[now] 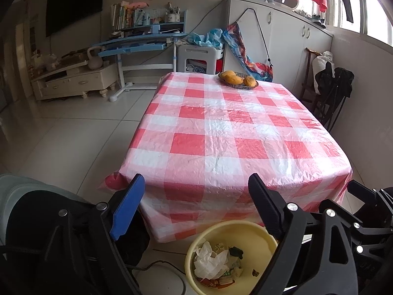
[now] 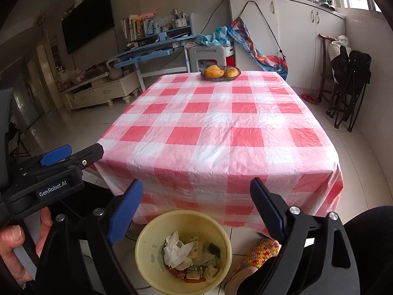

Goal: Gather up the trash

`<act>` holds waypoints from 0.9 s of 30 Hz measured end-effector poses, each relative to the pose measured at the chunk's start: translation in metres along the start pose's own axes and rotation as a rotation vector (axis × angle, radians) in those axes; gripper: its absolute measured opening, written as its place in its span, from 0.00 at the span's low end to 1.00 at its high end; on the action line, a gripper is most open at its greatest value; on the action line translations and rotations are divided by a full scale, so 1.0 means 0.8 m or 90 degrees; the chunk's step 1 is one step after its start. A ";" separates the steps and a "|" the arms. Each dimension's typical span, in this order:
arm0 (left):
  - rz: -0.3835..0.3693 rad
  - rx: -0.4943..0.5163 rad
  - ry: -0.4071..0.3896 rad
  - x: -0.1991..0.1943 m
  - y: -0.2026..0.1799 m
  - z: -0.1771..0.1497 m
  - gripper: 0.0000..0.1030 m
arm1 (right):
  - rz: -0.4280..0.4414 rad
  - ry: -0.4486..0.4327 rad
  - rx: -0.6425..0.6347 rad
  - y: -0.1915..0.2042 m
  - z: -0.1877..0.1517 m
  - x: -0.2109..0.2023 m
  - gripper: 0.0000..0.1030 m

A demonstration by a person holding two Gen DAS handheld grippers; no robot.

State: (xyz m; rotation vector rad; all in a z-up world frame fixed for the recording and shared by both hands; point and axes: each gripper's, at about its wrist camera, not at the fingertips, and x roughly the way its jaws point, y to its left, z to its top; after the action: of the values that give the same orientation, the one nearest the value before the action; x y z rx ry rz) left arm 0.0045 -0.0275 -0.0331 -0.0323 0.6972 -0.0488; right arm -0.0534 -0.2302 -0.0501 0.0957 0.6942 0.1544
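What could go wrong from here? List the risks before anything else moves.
1. The yellow plastic bin of trash stands on the floor beside the draped pink checked plastic tablecloth; an open right gripper swinging low could snag the overhang.
2. A tugged cloth might slide the woven basket of mangoes at the far edge.
3. A dark cable lies near the bin and could catch the left gripper.

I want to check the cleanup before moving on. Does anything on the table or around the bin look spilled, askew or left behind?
Nothing stands out. The checked tablecloth holds only the fruit basket at the far edge. The trash, crumpled tissue and wrappers, sits inside the yellow bin on the floor, with nothing visibly spilled around it.
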 end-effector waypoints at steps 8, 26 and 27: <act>0.003 -0.004 0.000 0.000 0.002 0.000 0.83 | 0.003 0.006 -0.023 0.008 0.000 0.003 0.84; 0.026 -0.006 0.004 0.004 0.006 0.000 0.91 | -0.041 -0.028 -0.003 -0.001 0.003 -0.005 0.90; 0.027 -0.007 0.006 0.004 0.006 0.000 0.91 | -0.043 -0.029 -0.003 -0.001 0.003 -0.006 0.90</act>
State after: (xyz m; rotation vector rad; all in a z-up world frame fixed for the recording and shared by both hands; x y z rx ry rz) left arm 0.0068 -0.0228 -0.0356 -0.0273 0.7067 -0.0049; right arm -0.0551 -0.2320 -0.0455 0.0711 0.6503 0.0892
